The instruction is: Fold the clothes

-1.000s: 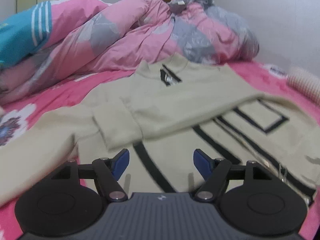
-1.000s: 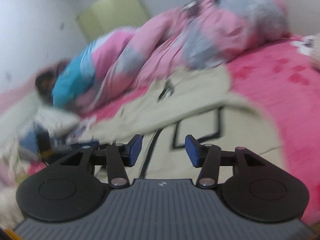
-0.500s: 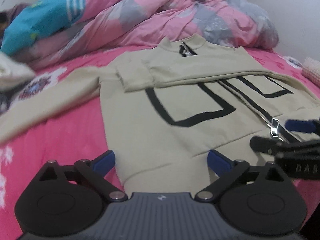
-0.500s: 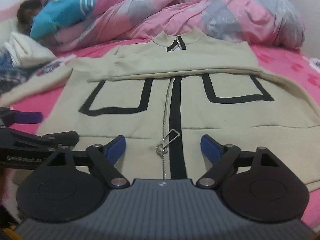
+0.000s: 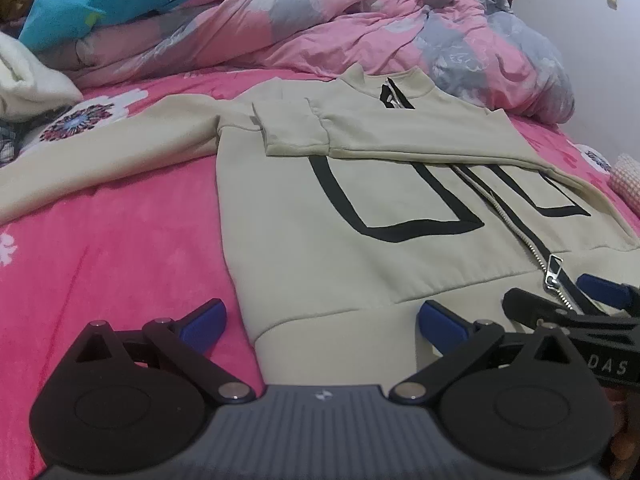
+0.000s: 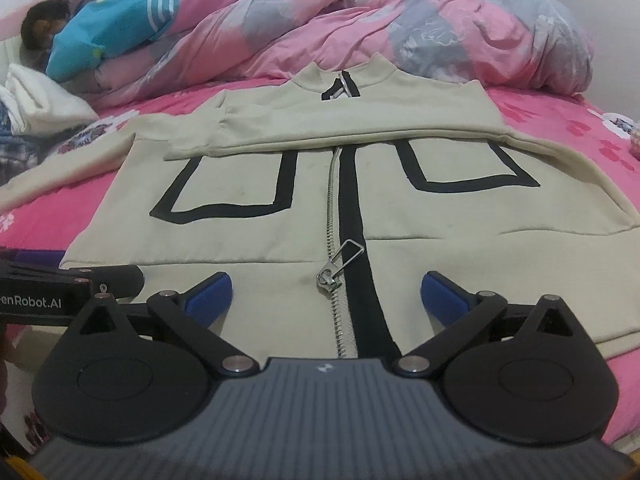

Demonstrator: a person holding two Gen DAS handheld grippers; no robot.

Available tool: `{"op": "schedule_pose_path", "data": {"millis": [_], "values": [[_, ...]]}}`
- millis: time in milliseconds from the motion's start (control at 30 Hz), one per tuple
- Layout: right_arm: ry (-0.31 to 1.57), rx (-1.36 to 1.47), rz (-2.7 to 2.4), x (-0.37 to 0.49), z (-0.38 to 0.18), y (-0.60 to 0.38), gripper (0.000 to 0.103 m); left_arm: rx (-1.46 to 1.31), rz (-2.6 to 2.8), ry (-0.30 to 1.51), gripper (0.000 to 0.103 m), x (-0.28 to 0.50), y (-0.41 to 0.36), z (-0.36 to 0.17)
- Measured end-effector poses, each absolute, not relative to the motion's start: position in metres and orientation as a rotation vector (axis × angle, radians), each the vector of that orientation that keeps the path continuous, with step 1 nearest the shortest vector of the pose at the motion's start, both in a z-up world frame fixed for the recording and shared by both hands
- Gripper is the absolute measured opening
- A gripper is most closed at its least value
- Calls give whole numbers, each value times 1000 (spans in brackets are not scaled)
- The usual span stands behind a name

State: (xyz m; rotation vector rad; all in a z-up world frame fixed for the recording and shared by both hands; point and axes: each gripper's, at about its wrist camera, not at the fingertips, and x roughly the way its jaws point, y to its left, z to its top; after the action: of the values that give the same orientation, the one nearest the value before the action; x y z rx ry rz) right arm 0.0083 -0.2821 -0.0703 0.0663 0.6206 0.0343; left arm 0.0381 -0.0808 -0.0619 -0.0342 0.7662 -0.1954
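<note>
We have pulled both grippers back to the near hem of the beige zip jacket (image 6: pixel 304 208). It lies flat on the pink bed sheet (image 5: pixel 120 248), one sleeve (image 6: pixel 360 124) folded across its chest. Our left gripper (image 5: pixel 320 320) and right gripper (image 6: pixel 326 296) hold nothing, fingers spread wide. A pink quilt (image 6: pixel 360 20) is heaped behind.

Bare pink floral bedsheet (image 5: pixel 120 248) left of beige zip jacket (image 6: pixel 400 208): free passage. Heaped pink-grey quilt (image 6: pixel 360 28) blocks far side.
</note>
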Motion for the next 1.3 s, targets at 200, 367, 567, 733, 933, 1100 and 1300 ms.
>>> {"op": "schedule_pose_path", "data": {"millis": [200,367,567,733,933,1100,1300], "values": [[611,72,26,5,-72,-283,102,-57,-240,787,103,42,-73,-62],[623,53,21,5,-69,-281,102,-90,-265,756,103,37,-67,-61],[673,13,7,9,-59,-277,102,-138,-251,756,103,39,-58,-41],[641,59,16,9,-42,-282,102,-102,-223,712,103,37,-52,-24],[611,43,47,13,-32,-277,102,-79,-171,717,103,39,-43,-22],[631,25,70,18,-37,-269,102,-58,-131,748,103,43,-36,-26],[636,2,92,19,-39,-259,102,-76,-80,783,103,49,-21,-30]]}}
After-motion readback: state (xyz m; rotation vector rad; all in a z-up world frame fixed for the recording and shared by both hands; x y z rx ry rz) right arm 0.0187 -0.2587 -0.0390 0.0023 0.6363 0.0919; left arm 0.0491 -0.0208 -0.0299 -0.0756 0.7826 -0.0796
